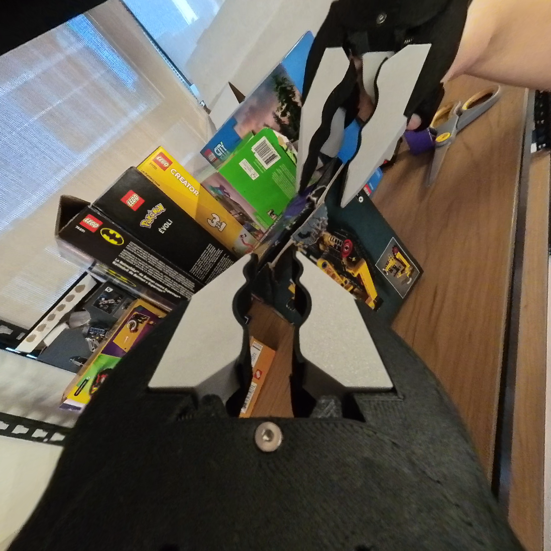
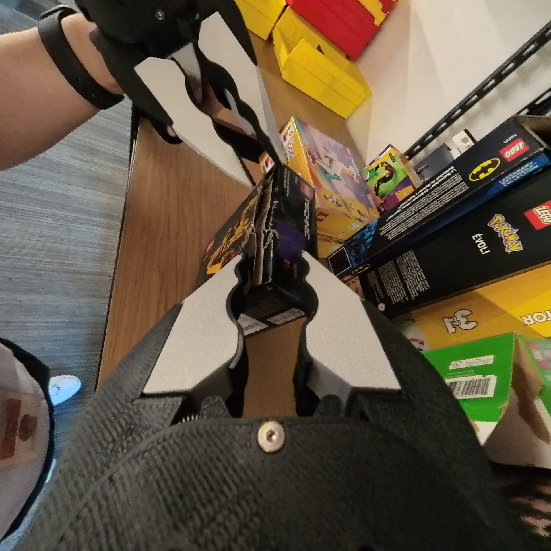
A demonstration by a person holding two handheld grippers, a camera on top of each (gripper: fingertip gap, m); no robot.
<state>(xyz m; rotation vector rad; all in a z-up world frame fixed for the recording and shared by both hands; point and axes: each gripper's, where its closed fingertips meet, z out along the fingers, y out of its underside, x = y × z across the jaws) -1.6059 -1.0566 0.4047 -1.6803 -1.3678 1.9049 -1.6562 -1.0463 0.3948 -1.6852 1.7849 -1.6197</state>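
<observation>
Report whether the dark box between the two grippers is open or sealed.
Open: the dark box shows a torn end with bare cardboard, gripped by the right gripper and left gripper.

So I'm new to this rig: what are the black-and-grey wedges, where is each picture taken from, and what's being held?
Each wedge pair is a hand-held claw, with a camera looking along its fingers. The left wrist view shows the left claw up close and the right claw opposite, held by a hand. The right wrist view shows the right claw up close. Both pinch the same dark toy box with a yellow digger picture, from opposite ends, over a wooden table. Other toy boxes are stacked beside it, including a green box, and scissors lie further off.
</observation>
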